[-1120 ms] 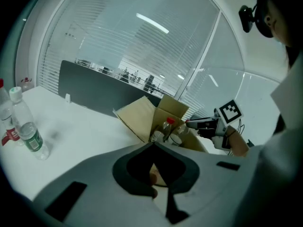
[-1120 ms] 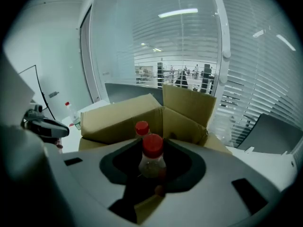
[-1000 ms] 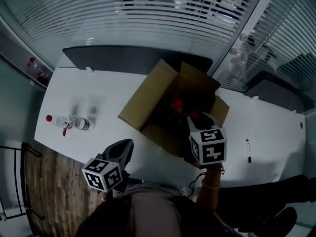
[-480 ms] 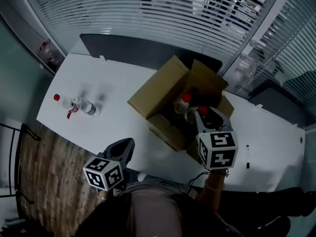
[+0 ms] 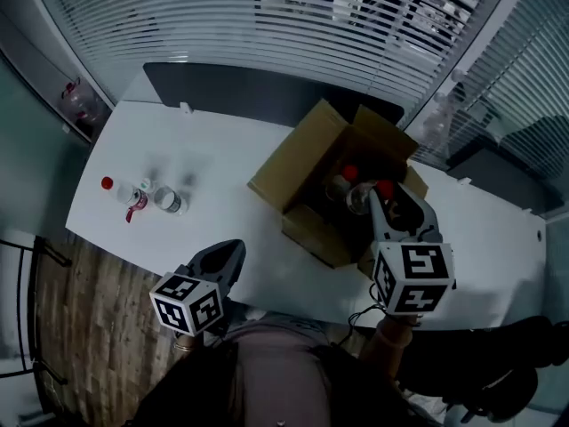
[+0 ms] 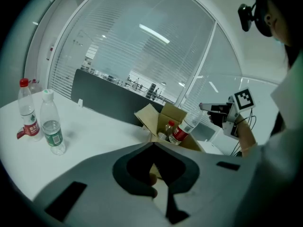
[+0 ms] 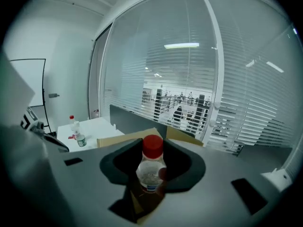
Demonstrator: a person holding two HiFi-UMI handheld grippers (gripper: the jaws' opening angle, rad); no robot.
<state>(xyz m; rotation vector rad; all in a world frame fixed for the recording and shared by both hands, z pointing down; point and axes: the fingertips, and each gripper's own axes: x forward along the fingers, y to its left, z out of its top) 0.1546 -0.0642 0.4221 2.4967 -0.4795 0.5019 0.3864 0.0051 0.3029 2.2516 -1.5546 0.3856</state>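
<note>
Right gripper [image 7: 151,181] clamps a clear plastic bottle with a red cap [image 7: 151,167] over the open brown cardboard box [image 5: 293,163], right of centre. Left gripper [image 6: 154,171], lower left, seems closed on nothing, near the white table [image 5: 222,194] edge.

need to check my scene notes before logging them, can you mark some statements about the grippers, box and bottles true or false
1. The right gripper is shut on a red-capped bottle. True.
2. The left gripper grips a bottle as well. False: its jaws are together with nothing between them.
3. The cardboard box has its flaps closed. False: the flaps stand open, and a second red-capped bottle shows inside.
4. Other bottles stand on the white table, well apart from the box. True.
</note>
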